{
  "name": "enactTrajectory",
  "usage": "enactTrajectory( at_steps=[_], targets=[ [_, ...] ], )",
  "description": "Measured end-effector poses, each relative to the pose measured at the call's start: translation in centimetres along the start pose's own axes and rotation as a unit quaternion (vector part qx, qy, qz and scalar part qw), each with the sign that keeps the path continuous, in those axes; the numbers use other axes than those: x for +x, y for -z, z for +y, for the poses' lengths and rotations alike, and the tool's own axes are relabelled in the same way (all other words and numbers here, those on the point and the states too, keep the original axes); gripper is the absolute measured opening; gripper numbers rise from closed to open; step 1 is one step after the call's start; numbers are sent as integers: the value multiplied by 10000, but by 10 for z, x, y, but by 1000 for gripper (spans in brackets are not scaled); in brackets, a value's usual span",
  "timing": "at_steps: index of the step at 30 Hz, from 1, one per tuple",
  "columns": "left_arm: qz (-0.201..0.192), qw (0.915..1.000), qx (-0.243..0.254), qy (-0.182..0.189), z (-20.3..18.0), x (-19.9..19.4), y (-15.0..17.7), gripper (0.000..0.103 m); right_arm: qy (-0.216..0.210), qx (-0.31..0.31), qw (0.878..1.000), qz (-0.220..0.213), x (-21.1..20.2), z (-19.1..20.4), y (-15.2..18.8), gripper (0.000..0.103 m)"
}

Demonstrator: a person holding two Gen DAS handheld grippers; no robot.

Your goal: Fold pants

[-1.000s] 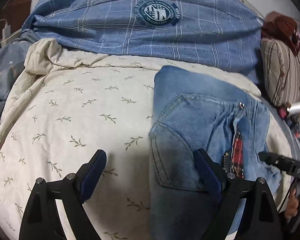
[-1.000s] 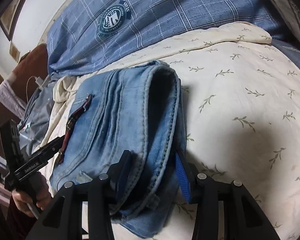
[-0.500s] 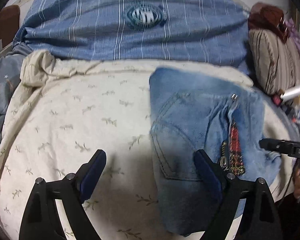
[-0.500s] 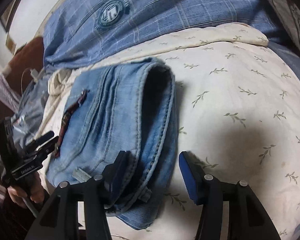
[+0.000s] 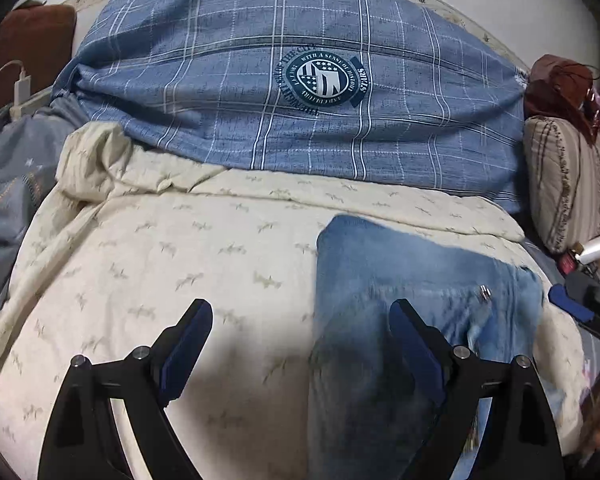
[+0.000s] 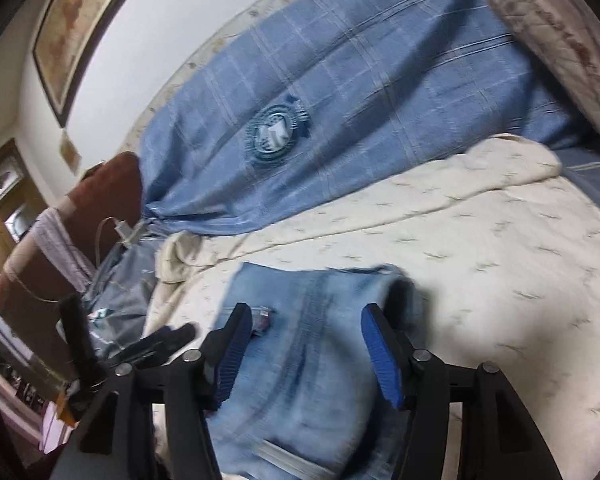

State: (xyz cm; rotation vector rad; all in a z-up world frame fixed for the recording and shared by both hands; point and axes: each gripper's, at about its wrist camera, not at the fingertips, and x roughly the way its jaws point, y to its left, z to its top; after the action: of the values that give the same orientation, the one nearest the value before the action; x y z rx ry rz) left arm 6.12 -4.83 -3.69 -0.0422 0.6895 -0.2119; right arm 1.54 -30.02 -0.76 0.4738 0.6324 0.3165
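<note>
Pants [image 5: 400, 280], a pair of light blue jeans, lie folded into a compact rectangle on the cream bedspread [image 5: 180, 260] with its small leaf sprigs, toward the right side of the bed as the left wrist view has it.

Going left to right in that view: a brown cushion [image 5: 32, 40] sits in the far left corner with a white charger [image 5: 22, 88] and its cable just beside it. A grey-blue cloth [image 5: 8, 168] is bunched at the bed's left edge. The left gripper [image 5: 300, 344] hangs over the bedspread with its jaws spread wide and nothing between them; its left finger is over bare bedspread and its right finger is in front of the jeans' left part. Whether that finger touches the denim I cannot tell. Behind lies a big blue plaid pillow [image 5: 300, 100] with a round crest [image 5: 322, 80] on it. A small metal zipper pull [image 5: 485, 293] shows on the jeans. Further right stands a striped beige pillow [image 5: 568, 184], and at the right edge a blue pad of the right gripper [image 5: 580, 308] pokes in.

In the right wrist view, which is blurred, a framed picture [image 6: 72, 32] hangs on the wall at the upper left. The right gripper [image 6: 306, 350] is above the folded jeans, its jaws opening; the denim lies below and between the pads, but they do not press on it. The bedspread stretches away to the right.
</note>
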Motion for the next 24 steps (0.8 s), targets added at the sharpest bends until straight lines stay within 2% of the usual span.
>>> enactTrajectory(
  at_steps=[3, 7, 13, 20, 24],
  targets=[
    [-58, 9996, 251, -99, -12, 11, -14, 90, 43, -50, 9999, 156, 18, 7, -2, 62],
    [127, 9979, 631, -27, -25, 30, -31, 90, 154, -90, 9994, 304, 35, 7, -4, 62],
    [257, 9972, 698, -8, -28, 49, -48, 90, 252, 58, 9983, 528, 48, -9, -6, 62],
    [590, 9918, 1061, -391, -37, 72, -44, 91, 272, 522, 9934, 987, 68, -33, -4, 63],
    [805, 9926, 835, -350, -27, 75, -40, 92, 292, 534, 9923, 1081, 69, -33, -2, 63]
  ],
)
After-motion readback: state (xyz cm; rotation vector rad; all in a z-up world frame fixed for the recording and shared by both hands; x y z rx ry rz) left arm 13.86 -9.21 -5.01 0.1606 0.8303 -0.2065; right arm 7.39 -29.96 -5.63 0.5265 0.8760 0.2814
